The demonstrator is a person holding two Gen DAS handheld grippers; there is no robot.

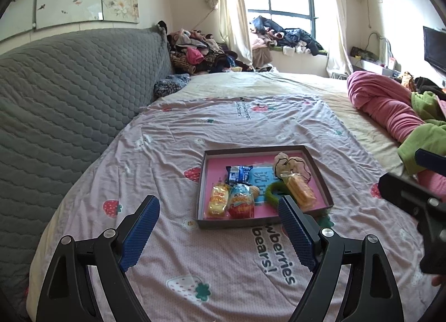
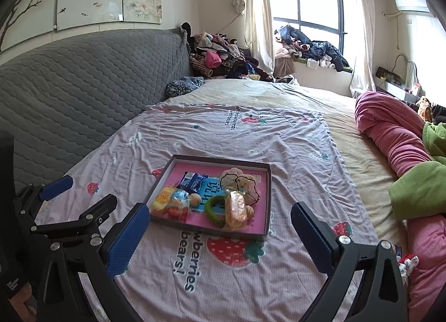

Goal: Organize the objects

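Observation:
A shallow box (image 1: 322, 179) (image 2: 269, 202) with a pink floor lies on the strawberry-print sheet. In it are a yellow snack packet (image 1: 218, 200) (image 2: 161, 200), an egg-shaped snack (image 1: 241, 204) (image 2: 178, 204), a blue wrapper (image 1: 238, 174) (image 2: 193, 181), a green ring (image 1: 271, 192) (image 2: 213, 210), wrapped biscuits (image 1: 299, 190) (image 2: 236, 210) and a beige cloth pouch (image 1: 290, 163) (image 2: 239, 181). My left gripper (image 1: 220, 218) is open and empty, just before the box's near edge. My right gripper (image 2: 220, 227) is open and empty, also in front of the box.
The grey quilted headboard (image 1: 69, 98) runs along the left. A rolled pink blanket (image 1: 390, 110) (image 2: 395, 132) and green cloth (image 2: 418, 188) lie at the right. Clothes (image 1: 200, 51) pile up at the far corner and windowsill.

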